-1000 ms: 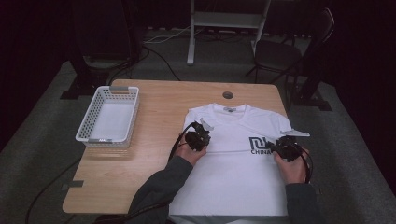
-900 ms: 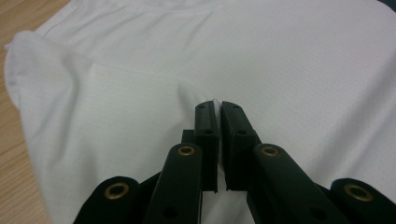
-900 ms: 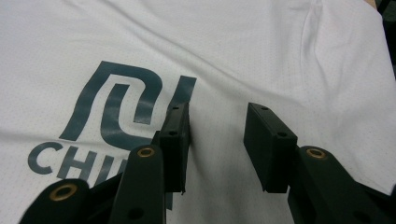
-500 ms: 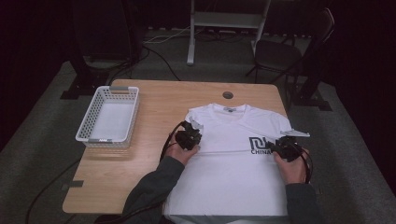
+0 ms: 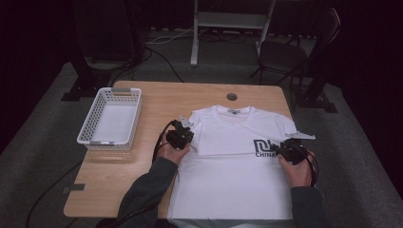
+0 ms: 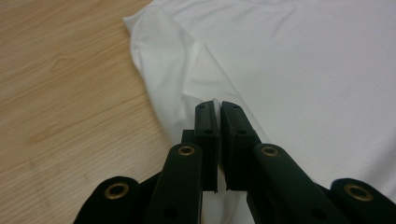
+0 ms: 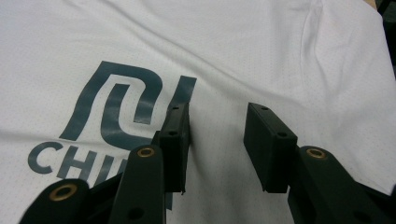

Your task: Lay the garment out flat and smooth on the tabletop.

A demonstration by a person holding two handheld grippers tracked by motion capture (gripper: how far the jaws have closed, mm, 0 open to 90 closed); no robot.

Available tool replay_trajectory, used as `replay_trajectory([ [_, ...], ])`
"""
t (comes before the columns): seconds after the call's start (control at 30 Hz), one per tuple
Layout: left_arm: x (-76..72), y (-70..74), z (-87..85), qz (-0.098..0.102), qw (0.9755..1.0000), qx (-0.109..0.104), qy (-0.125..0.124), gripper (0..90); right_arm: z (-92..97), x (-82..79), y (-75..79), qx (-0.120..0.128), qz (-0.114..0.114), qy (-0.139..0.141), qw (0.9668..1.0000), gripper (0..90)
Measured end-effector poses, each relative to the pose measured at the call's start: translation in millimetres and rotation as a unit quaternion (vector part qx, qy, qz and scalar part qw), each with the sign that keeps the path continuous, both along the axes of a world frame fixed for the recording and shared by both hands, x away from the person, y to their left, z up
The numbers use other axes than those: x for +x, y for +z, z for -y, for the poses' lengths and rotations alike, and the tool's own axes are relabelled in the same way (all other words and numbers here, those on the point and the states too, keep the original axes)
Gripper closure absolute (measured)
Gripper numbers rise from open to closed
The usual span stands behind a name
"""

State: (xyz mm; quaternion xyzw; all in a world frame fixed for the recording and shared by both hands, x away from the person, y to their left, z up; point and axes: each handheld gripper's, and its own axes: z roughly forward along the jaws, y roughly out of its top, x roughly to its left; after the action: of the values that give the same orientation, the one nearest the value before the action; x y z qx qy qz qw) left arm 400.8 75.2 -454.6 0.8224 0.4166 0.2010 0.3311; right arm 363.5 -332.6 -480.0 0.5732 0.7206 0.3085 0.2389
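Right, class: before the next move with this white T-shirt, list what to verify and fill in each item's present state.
1. Left gripper shut on the T-shirt fabric: ok.
2. Right gripper gripping cloth: not ok, jaws open above the printed logo.
3. Shirt lying flat: not ok, creased at the pinched left edge.
4. Basket apart from the shirt: ok.
5. Hem fully on the table: cannot tell.

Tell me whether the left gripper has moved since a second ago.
Yes. In the high view the left gripper, shut on the white T-shirt, has shifted left, toward the white basket.
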Motion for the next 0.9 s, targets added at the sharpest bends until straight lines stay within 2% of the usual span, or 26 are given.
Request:
replay_trajectory([
  [0.9,1.4,0.2,-32.0,0.001,0.9993,-0.009,0.035,86.9,0.0,0.0,0.0,0.000,0.000,0.000,1.0000,60.3],
])
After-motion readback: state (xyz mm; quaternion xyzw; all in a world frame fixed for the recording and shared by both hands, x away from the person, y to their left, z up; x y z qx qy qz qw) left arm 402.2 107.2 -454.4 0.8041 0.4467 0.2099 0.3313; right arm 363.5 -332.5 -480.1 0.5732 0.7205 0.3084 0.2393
